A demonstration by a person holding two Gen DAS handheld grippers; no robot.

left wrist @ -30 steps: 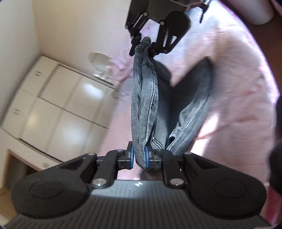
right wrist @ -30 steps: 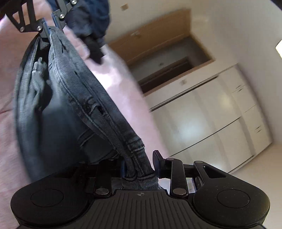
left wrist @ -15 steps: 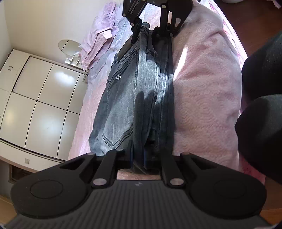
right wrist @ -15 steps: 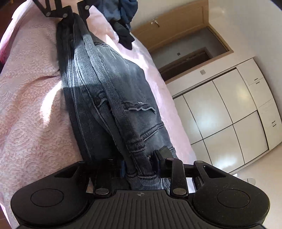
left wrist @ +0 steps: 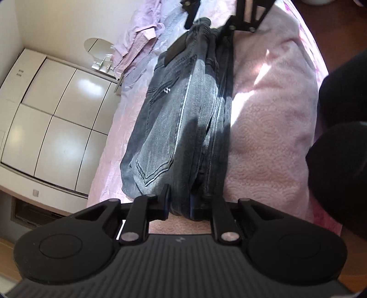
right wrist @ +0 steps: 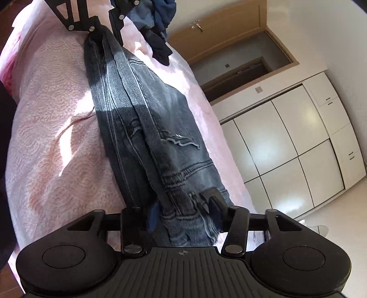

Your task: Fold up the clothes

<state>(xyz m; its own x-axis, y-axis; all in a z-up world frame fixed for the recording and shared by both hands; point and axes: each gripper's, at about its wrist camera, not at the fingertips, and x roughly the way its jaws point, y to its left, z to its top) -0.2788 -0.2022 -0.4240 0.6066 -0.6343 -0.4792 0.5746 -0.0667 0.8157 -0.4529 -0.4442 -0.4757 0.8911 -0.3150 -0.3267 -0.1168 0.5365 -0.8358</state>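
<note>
Grey folded jeans (left wrist: pixel 174 123) lie lengthwise on the pink bedspread (left wrist: pixel 270 128). My left gripper (left wrist: pixel 180 204) has its jaws parted around the near end of the jeans, with the cloth still between them. My right gripper (right wrist: pixel 183 212) has its jaws parted wide around the other end of the jeans (right wrist: pixel 146 128). Each gripper shows at the far end in the other's view, the right one in the left wrist view (left wrist: pixel 220 20), the left one in the right wrist view (right wrist: pixel 96 20).
Lilac clothes (left wrist: pixel 142 39) lie at the far side of the bed. Dark blue clothes (right wrist: pixel 158 25) are piled on the bed beyond the jeans. White wardrobe doors (right wrist: pixel 289 142) and a wooden door (right wrist: pixel 229 41) stand past the bed. A person's dark legs (left wrist: pixel 339 160) are at the right.
The jeans came down from hanging between the grippers and now lie flat on the bedspread. Both grippers' jaws have opened from their tight hold.
</note>
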